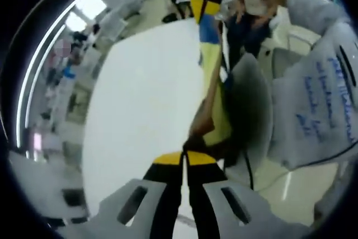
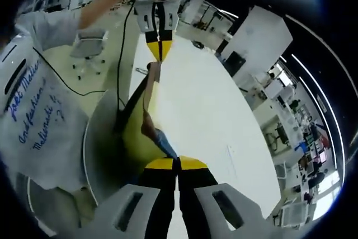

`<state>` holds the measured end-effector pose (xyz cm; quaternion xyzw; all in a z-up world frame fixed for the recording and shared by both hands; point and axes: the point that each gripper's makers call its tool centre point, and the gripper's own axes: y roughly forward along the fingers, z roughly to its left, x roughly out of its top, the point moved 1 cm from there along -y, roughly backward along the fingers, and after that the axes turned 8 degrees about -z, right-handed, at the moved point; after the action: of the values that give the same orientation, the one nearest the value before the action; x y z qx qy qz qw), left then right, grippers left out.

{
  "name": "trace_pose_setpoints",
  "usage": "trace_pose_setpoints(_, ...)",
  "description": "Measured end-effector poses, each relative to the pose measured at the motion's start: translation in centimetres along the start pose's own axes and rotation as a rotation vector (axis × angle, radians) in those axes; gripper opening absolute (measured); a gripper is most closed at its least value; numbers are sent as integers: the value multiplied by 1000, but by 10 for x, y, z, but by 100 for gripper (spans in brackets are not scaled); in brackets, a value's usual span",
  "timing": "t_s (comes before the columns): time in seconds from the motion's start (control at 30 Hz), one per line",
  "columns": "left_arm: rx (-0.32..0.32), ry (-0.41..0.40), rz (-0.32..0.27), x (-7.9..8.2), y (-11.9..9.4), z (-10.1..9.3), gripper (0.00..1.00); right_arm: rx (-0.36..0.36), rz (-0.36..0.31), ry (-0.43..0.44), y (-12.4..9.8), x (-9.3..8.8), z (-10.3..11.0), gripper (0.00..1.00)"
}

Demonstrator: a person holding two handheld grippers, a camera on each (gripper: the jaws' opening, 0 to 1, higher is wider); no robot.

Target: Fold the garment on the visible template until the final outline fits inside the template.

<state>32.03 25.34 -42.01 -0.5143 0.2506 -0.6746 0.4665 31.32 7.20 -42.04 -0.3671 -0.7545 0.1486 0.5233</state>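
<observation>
You have the garment [image 1: 212, 65] lifted off the white table [image 1: 140, 110] and stretched taut between your two grippers, so it hangs as a narrow yellow band with blue and brownish patches along the table's edge. In the left gripper view, your left gripper [image 1: 184, 159] has its yellow-tipped jaws pressed together on one end of the garment, while the right gripper [image 1: 205, 5] pinches the far end, at the far edge of the table.

In the right gripper view, your right gripper [image 2: 177, 163] is likewise clamped on the garment [image 2: 140, 130], jaws meeting with cloth between them, and the left gripper [image 2: 159, 40] holds the opposite end above the table [image 2: 207, 116].

Beside the table, on the garment's side, stands a grey chair [image 2: 103, 149]. Your white shirt with blue handwriting [image 2: 33, 110] is next to the chair.
</observation>
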Motion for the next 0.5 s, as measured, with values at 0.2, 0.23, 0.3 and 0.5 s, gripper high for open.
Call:
trace_pose_setpoints(0.2, -20, -47, 18, -16, 34, 18, 0, 10, 35, 73, 32, -31, -18, 1)
trace_pose_setpoints(0.23, -25, -56, 25, -20, 41, 22, 0, 12, 38, 86, 39, -37, -21, 1)
trace_pose_setpoints(0.3, -32, -62, 32, -25, 52, 27, 0, 18, 47, 107, 51, -48, -27, 1)
trace_pose_setpoints(0.5, -41, -68, 73, -42, 84, 44, 0, 50, 59, 157, 81, -70, -37, 1)
